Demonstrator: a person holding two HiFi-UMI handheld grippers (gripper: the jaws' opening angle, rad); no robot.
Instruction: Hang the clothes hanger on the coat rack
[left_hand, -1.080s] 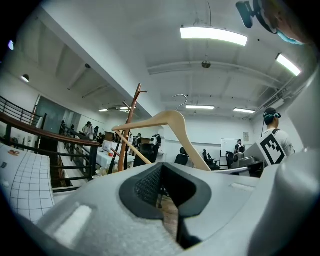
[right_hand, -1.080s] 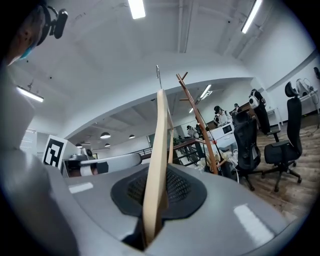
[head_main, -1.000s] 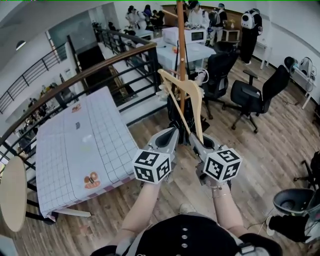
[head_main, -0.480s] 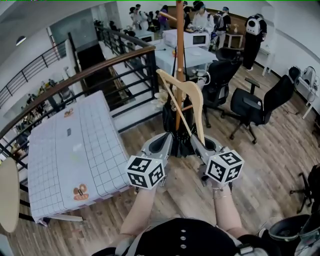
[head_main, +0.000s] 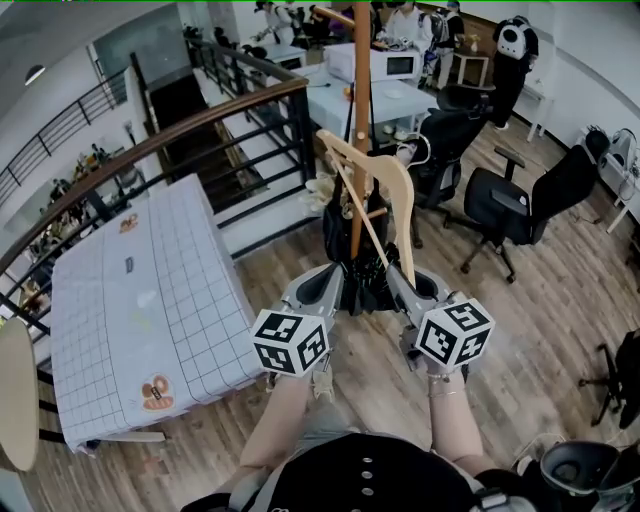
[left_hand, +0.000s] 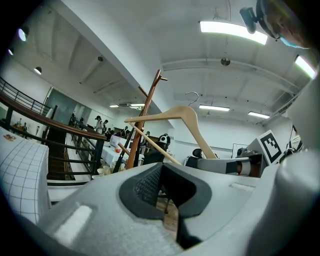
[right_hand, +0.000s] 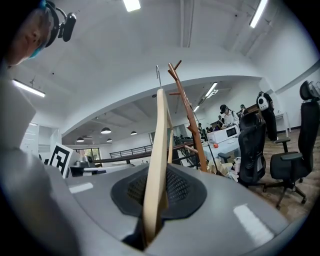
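Observation:
A pale wooden clothes hanger (head_main: 385, 190) with a metal hook stands upright in front of me. My right gripper (head_main: 402, 283) is shut on its lower end; in the right gripper view the hanger (right_hand: 159, 150) rises edge-on from between the pads of the gripper (right_hand: 156, 200). The brown wooden coat rack (head_main: 361, 100) stands just behind the hanger, its pegs at the top. My left gripper (head_main: 335, 282) is beside the right one, its jaws a narrow gap apart with nothing between them. The left gripper view shows the hanger (left_hand: 192, 117) and the coat rack (left_hand: 142, 120) ahead of this gripper (left_hand: 167, 195).
A table with a checked cloth (head_main: 140, 300) is at the left, beside a dark stair railing (head_main: 200, 130). Dark clothing or a bag (head_main: 360, 265) hangs low at the rack. Black office chairs (head_main: 520, 205) stand at the right; a white table with a microwave (head_main: 385, 65) lies behind.
Both grippers and the hanger have moved forward toward the coat rack, whose base now lies closer. The right gripper's hold on the hanger is unchanged.

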